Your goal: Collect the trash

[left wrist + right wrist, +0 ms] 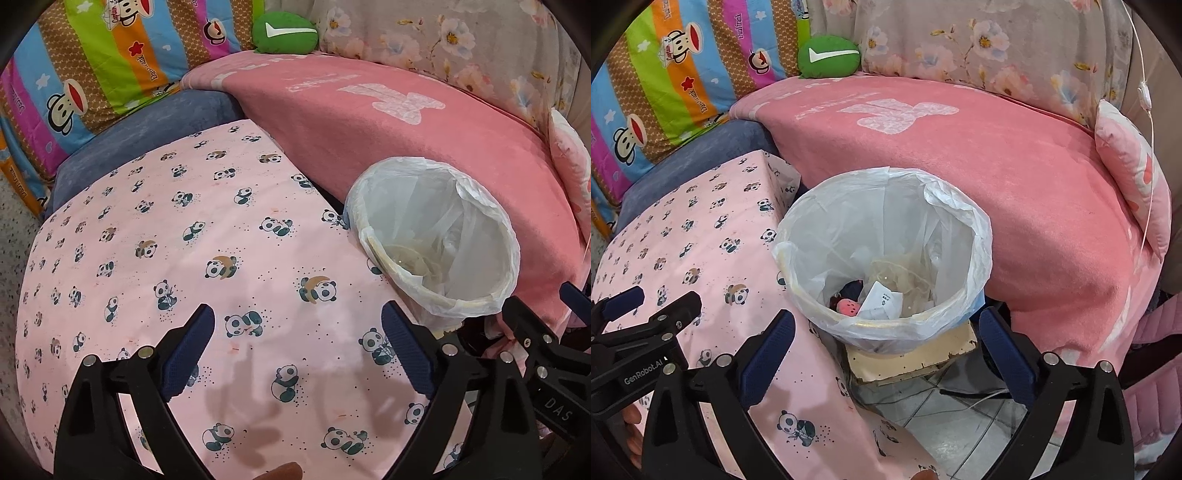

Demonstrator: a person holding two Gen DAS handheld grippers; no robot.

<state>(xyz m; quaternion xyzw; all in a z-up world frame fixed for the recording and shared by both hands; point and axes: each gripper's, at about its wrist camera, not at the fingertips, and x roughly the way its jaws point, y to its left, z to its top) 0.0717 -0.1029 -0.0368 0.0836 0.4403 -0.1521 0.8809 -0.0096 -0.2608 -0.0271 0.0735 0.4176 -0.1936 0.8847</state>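
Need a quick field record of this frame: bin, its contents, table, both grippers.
bin: round bin with a clear plastic liner, standing between the table and the pink blanket
bin contents: white paper slip, small pink item, crumpled clear film, dark item partly hidden
bin support: cream board under the bin, over tiled floor
table: pink panda-print cloth, no trash visible on it
left gripper: open, empty, above the cloth
right gripper: open, empty, just in front of the bin
background: green cushion
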